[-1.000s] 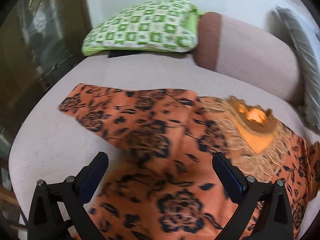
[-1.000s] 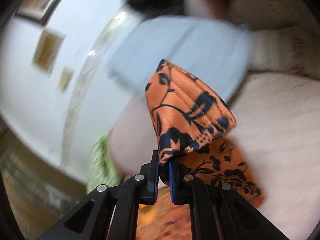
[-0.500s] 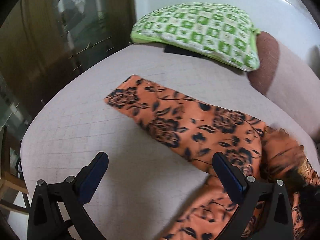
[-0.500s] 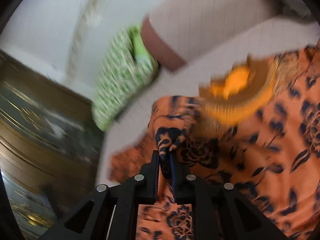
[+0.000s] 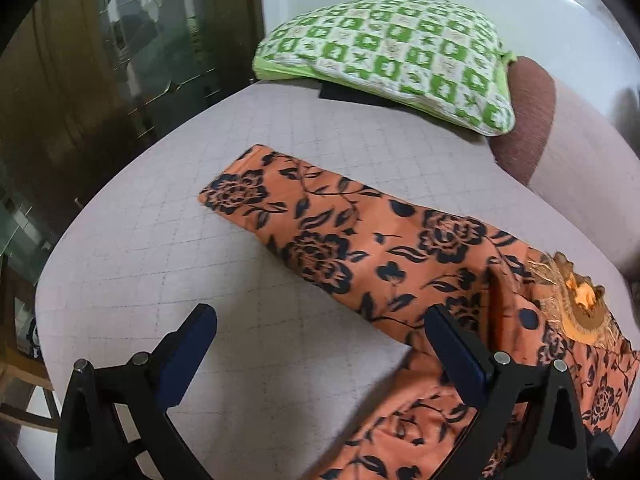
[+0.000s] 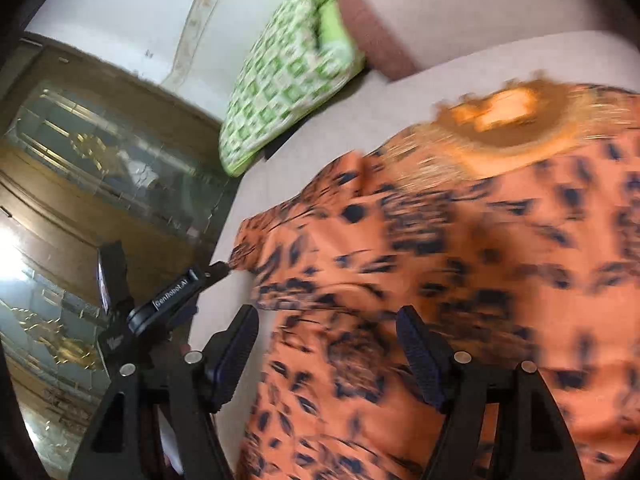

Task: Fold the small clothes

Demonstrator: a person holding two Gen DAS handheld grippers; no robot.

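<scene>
Both tools, left tool (image 5: 320, 344) and right tool (image 6: 326, 344), are spread wide, released. An orange dress (image 5: 360, 240) lies on the quilted sofa (image 5: 200, 272). A green pillow (image 5: 392, 56) rests beyond, near a glass cabinet (image 5: 120, 60).

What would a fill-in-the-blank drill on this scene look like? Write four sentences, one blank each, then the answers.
1. The orange garment carries a black ____ print.
2. The pillow is checked in white and ____.
3. The left gripper is ____, holding nothing.
4. The fingers of the right gripper are ____ over the garment.

Missing words: floral; green; open; open
</scene>
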